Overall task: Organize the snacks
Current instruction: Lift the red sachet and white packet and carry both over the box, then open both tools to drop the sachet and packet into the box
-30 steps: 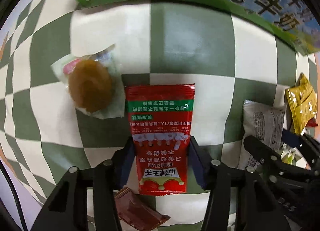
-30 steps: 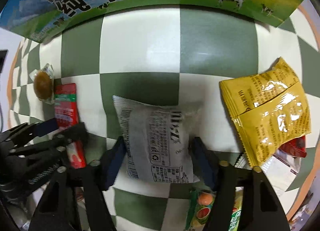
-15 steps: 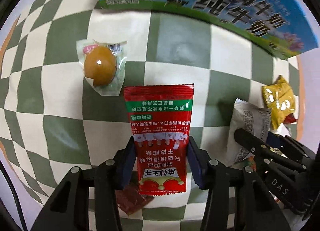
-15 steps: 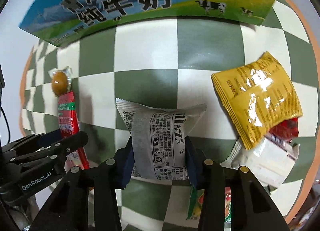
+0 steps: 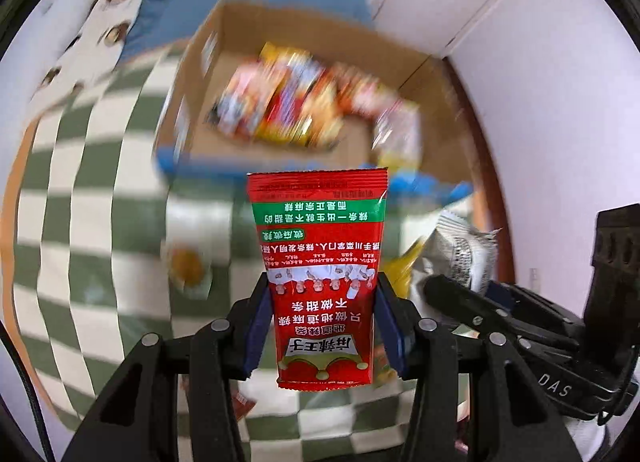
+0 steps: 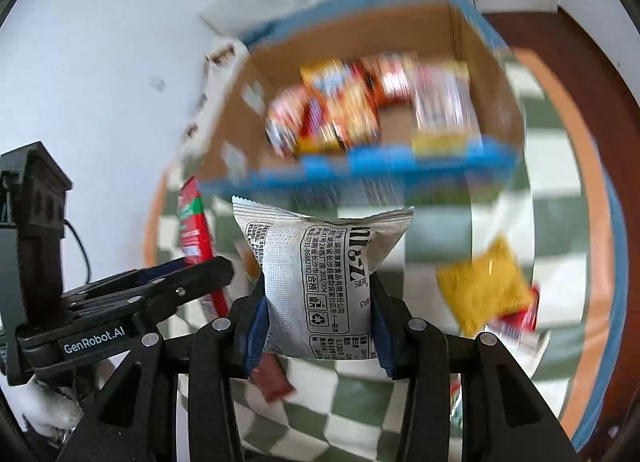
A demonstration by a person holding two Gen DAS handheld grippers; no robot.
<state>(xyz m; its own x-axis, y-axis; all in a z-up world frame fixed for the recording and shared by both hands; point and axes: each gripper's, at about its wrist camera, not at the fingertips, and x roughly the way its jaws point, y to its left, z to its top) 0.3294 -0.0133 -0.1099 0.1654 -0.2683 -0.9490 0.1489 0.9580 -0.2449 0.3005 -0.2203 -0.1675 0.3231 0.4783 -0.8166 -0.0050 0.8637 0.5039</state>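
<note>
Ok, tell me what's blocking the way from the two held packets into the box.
Nothing visible. Red packet and grey packet are lifted; only the cardboard box's blue near rim lies ahead, its top open.

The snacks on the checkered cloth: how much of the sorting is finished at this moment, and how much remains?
Done: the cardboard box already holds several packets, blurred here. In hand: the left gripper is shut on a red packet and the right gripper on a silver packet, both lifted in front of the box. Left: a yellow packet, a round wrapped snack and a few more still lie on the cloth.
</note>
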